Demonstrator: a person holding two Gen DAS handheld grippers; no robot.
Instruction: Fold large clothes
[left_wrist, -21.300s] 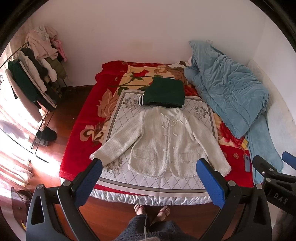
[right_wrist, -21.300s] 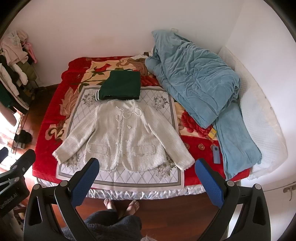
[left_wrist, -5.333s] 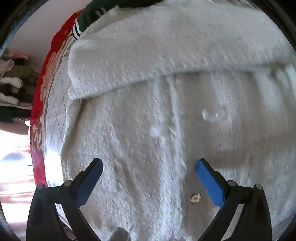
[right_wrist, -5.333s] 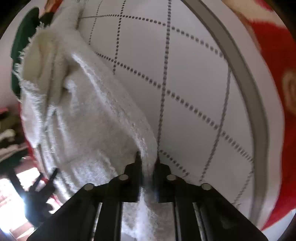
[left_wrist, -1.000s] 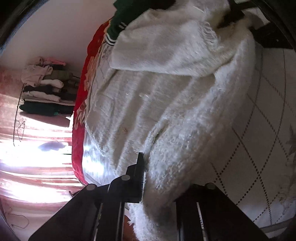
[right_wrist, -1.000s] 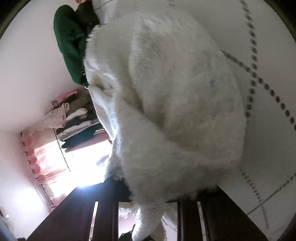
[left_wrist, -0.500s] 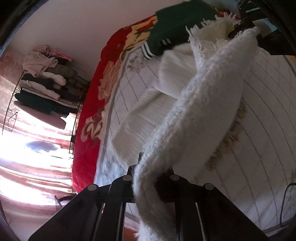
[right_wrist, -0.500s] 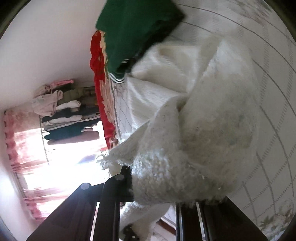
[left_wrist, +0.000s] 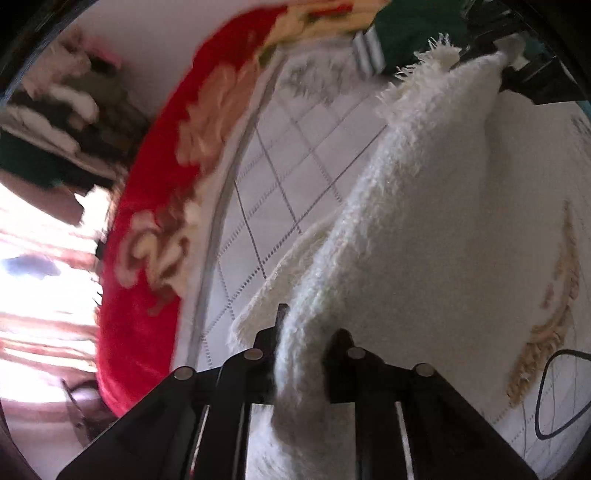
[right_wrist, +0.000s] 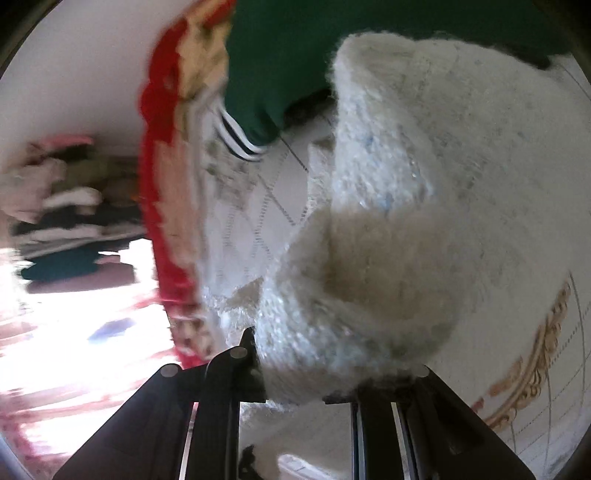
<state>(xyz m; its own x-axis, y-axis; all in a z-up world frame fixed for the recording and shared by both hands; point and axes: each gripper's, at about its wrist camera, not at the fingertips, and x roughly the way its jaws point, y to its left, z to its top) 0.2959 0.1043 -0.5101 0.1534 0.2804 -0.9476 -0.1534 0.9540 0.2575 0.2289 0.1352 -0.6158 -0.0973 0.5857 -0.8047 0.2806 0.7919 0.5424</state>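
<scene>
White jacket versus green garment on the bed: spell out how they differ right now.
The white jacket is fuzzy and fringed; the green garment is smooth knit with striped cuffs.
The white jacket hangs lifted between the left gripper and right gripper, whose jaws are opening with fabric between them; the green garment lies on the bed, ungripped.
The white jacket droops loosely; the green garment looks already folded.
Both are over the patterned blanket.

wall: plain white (left_wrist: 155, 48)
bed: red floral blanket (left_wrist: 147, 236)
clothes rack: crowded, left (right_wrist: 62, 206)
window: glaring, pink curtain (left_wrist: 33, 325)
</scene>
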